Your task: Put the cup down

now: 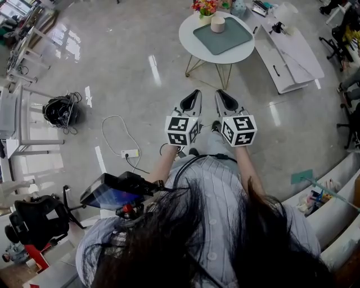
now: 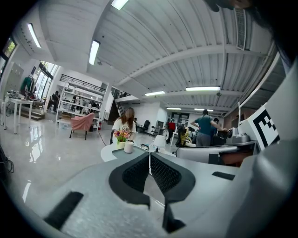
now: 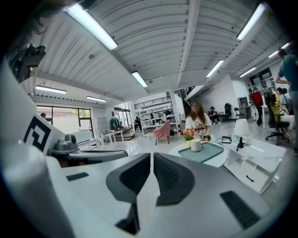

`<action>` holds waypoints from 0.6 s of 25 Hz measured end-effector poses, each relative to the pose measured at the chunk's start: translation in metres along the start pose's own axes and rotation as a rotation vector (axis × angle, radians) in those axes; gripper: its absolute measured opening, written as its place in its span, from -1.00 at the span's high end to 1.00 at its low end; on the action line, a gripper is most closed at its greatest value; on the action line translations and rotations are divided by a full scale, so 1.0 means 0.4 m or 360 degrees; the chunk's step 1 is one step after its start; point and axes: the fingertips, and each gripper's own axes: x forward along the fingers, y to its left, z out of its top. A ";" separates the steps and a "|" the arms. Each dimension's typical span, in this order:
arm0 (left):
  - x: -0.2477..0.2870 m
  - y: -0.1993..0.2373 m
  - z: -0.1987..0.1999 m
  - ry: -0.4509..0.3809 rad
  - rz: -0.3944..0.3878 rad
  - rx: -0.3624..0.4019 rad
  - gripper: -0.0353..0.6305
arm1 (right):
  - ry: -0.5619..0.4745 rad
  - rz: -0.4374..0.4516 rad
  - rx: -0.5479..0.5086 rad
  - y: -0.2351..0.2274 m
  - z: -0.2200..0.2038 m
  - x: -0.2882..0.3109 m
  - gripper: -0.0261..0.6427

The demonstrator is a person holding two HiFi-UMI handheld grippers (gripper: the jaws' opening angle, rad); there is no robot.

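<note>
Cup [image 1: 217, 24] on tray [image 1: 232, 35], well beyond left gripper [image 1: 197, 92] and right gripper [image 1: 219, 92] (fingers [image 3: 135, 174] together)

Round white table [image 1: 225, 58] — teal tray [image 1: 224, 36] and flowers [image 1: 205, 8] on it.
</note>
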 end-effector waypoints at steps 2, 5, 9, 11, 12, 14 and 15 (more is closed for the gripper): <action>0.001 0.002 0.002 -0.0003 0.0000 0.0000 0.83 | 0.0002 0.0000 -0.0005 0.001 0.000 0.001 0.79; 0.002 0.005 0.003 -0.0003 0.0003 0.0001 0.83 | 0.0002 0.0003 -0.0011 0.002 0.002 0.004 0.79; 0.002 0.003 0.000 0.0004 -0.0006 0.0010 0.83 | 0.0001 -0.0002 -0.0009 0.000 0.002 0.005 0.79; -0.001 0.005 -0.001 0.0008 -0.0002 0.0012 0.83 | 0.0005 0.0003 -0.0006 0.001 0.000 0.006 0.79; 0.000 0.005 0.000 0.0008 0.0000 0.0012 0.83 | 0.0005 0.0006 -0.0007 0.001 0.002 0.008 0.79; 0.003 0.005 0.005 0.0004 0.0002 0.0013 0.83 | 0.0002 0.0007 -0.0009 -0.003 0.008 0.009 0.79; 0.005 0.003 0.008 0.0002 0.0001 0.0014 0.83 | 0.0000 0.0006 -0.0011 -0.005 0.012 0.009 0.79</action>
